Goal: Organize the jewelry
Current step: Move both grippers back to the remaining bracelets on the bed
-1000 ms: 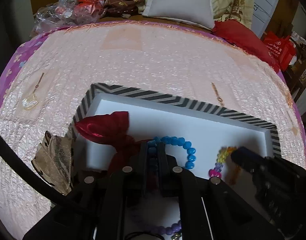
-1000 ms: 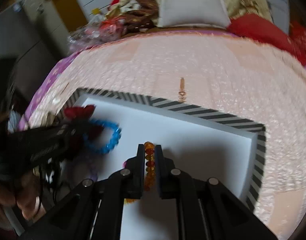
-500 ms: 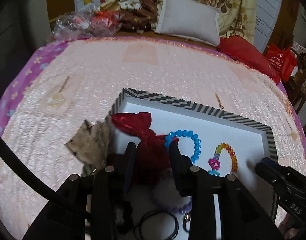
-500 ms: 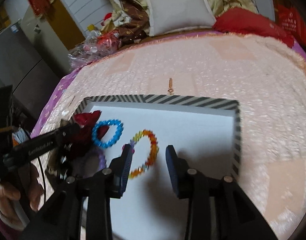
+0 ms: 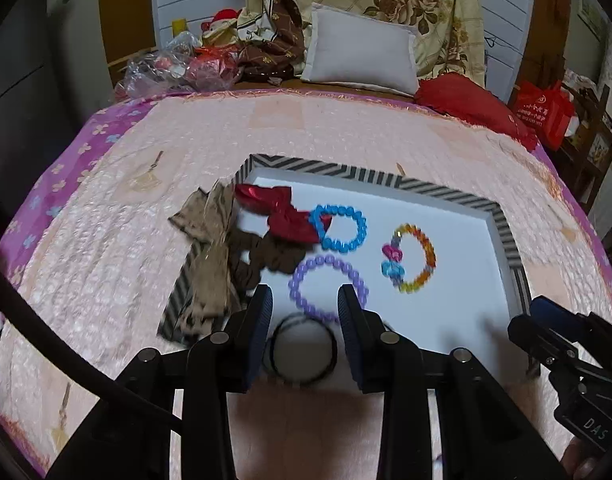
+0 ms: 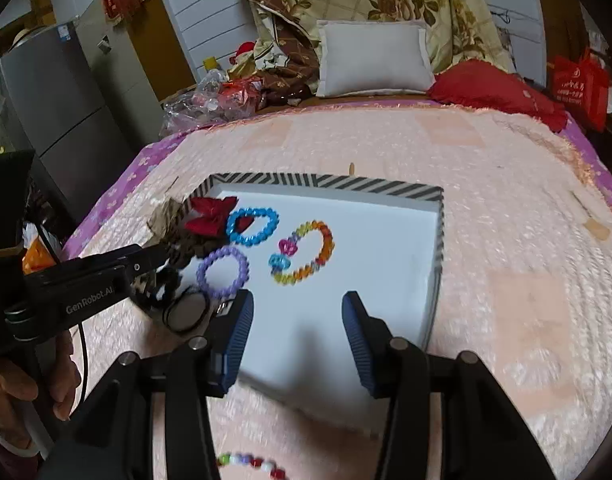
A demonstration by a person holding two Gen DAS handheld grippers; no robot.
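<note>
Now both sets of jaws stand apart and hold nothing. Between the left gripper's (image 5: 305,312) jaws, low in the frame, show the purple bracelet's (image 5: 328,286) lower arc and a black ring (image 5: 302,354). The right gripper (image 6: 296,320) frames bare white tray (image 6: 370,256) floor; the multicoloured bracelet (image 6: 304,252) lies beyond its jaws at centre, the blue bracelet (image 6: 253,226) up-left of that.

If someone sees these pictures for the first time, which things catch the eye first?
The bright bracelets in the white tray with striped rim stand out: blue bracelet, purple bracelet nearer the camera, rainbow bracelet to their right. A red bow lies at the tray's left end. Both grippers, left and right, hang open and empty.
</note>
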